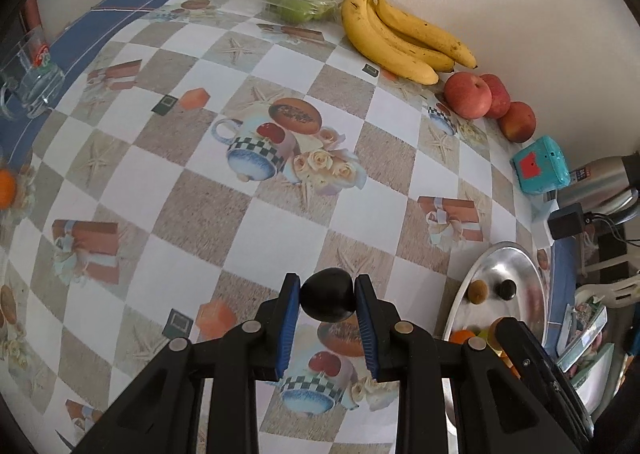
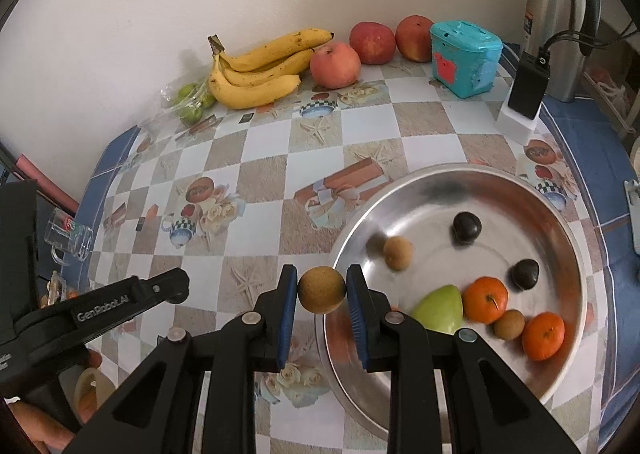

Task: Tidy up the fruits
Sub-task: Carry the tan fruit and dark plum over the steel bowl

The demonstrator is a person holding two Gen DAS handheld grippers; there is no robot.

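Both claws clamped: my left gripper point(image 1: 327, 300) on a dark plum point(image 1: 327, 296) above the tablecloth point(image 1: 208, 214), right gripper point(image 2: 322, 290) on a brown round fruit point(image 2: 322, 290) beside the metal bowl point(image 2: 568, 246); both risk rolling from the pads.

**Colours on the checked table**

The tablecloth point(image 2: 264, 174) is checked white and beige with printed cups and roses, blue at its edges. Bananas point(image 2: 260, 70) are yellow, speckled brown; apples point(image 2: 372, 42) red. In the silver bowl point(image 2: 560, 230) lie orange tangerines point(image 2: 485, 299), a green fruit point(image 2: 440, 312) and dark, perhaps black, ones point(image 2: 466, 227).
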